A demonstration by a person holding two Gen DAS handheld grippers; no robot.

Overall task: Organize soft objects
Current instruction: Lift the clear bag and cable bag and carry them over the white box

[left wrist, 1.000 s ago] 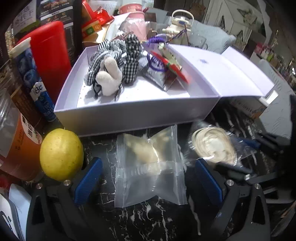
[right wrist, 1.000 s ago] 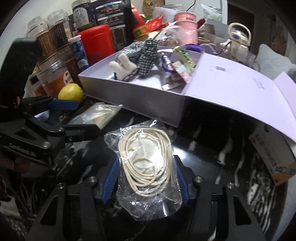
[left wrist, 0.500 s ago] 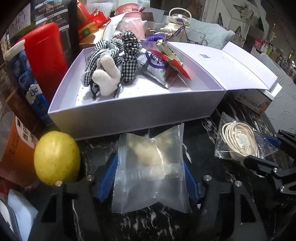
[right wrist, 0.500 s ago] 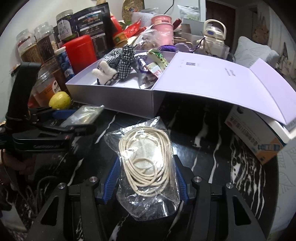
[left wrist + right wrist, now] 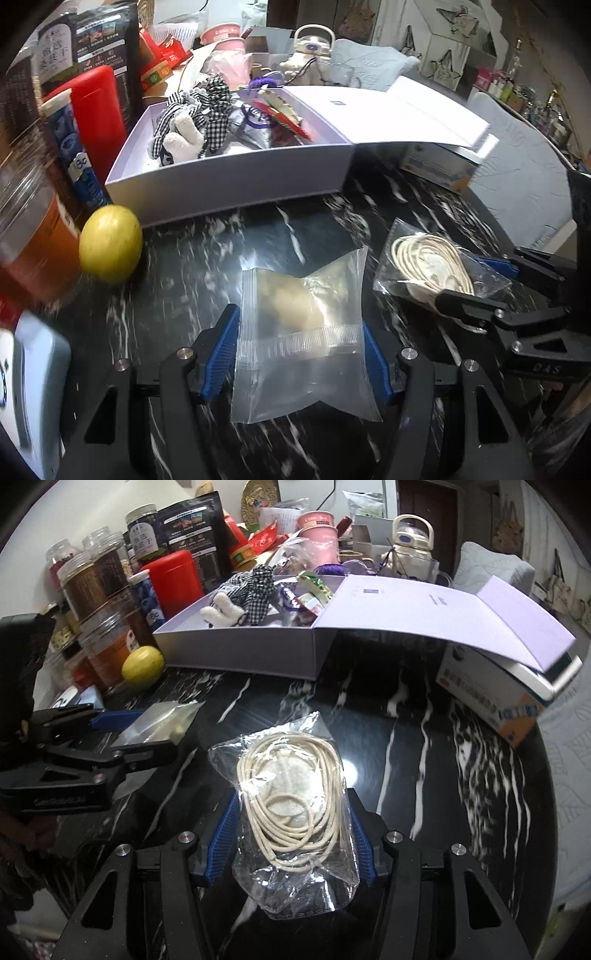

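The left gripper [image 5: 301,356] had just closed on a clear zip bag [image 5: 301,347], while the right gripper [image 5: 291,836] clamped the bagged cord [image 5: 293,794]; both bags hung above the dark surface [image 5: 424,768], near the open box [image 5: 236,177].

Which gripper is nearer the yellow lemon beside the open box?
Left. The left gripper, shut on a zip bag, sits just right of the lemon; the right gripper, holding the cord bag, is farther right.

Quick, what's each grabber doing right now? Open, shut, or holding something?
Left gripper: just closed on the zip bag with the beige lump.
Right gripper: shut on the bag of cream cord.
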